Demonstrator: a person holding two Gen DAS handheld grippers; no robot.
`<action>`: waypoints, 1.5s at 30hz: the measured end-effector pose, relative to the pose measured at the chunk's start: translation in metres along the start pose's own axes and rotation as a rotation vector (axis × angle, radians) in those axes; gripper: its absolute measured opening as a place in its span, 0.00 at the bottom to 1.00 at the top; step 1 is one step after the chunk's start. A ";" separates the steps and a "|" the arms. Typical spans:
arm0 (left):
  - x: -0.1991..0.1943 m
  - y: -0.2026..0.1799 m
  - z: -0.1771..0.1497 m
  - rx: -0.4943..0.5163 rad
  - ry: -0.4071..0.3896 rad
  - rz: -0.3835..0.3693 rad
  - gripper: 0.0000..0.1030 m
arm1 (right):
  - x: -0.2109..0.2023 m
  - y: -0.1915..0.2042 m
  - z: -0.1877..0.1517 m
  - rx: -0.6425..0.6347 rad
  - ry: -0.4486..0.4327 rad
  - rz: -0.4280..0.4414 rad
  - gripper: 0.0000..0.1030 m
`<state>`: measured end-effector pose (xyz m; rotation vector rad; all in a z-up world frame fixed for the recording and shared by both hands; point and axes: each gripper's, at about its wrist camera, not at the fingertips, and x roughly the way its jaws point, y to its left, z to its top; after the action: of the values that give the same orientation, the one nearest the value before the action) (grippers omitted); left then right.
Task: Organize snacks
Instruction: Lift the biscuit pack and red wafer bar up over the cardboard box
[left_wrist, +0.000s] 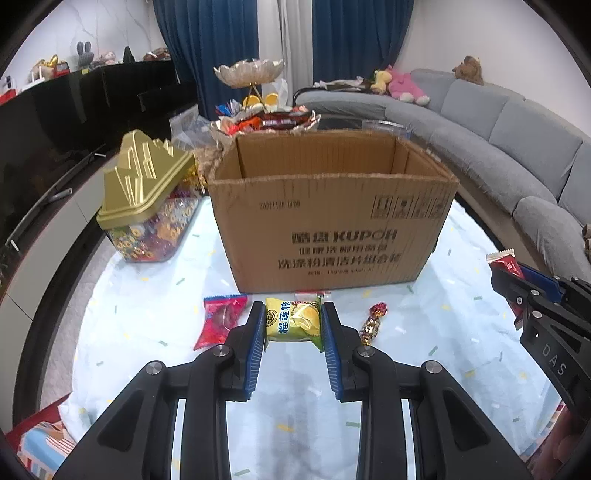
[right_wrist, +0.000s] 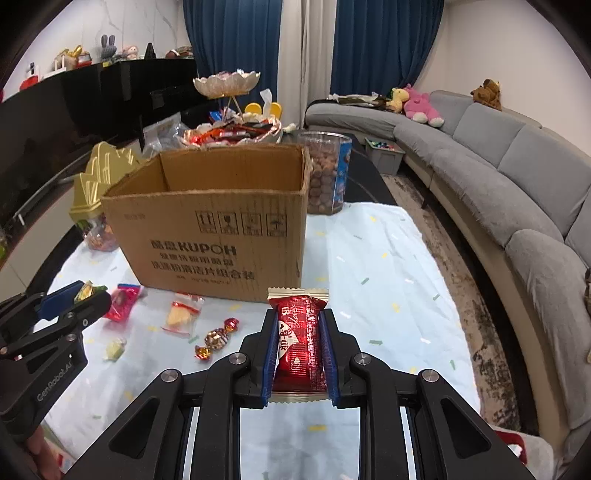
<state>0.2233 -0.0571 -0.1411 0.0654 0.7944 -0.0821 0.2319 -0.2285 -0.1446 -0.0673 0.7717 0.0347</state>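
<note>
My left claw grips the yellow snack packet; my right claw clamps the red wafer bar; the cardboard box hides its own floor.

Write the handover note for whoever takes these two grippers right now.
Left gripper: shut on the yellow-green durian candy packet, held above the table.
Right gripper: shut on the red foil snack bar, also lifted.
The open brown cardboard box stands just ahead on the pale blue tablecloth; its inside is not visible.
Still on the cloth in front of the box: a red-pink candy packet, a clear bag with a yellow snack, a red-gold twisted foil candy and a small pale yellow candy.
Left: probably drop both held items into the box, then collect the rest.
</note>
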 end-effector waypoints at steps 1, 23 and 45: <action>-0.002 0.000 0.001 -0.001 -0.004 0.000 0.29 | -0.003 0.000 0.000 0.000 -0.003 -0.003 0.23; -0.032 0.017 0.027 -0.004 -0.051 -0.007 0.29 | -0.053 0.020 0.025 -0.036 -0.088 -0.014 0.23; -0.030 0.025 0.079 0.007 -0.093 -0.030 0.29 | -0.061 0.025 0.073 -0.030 -0.158 -0.041 0.23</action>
<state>0.2607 -0.0380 -0.0633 0.0565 0.7020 -0.1153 0.2376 -0.1990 -0.0516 -0.1076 0.6114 0.0121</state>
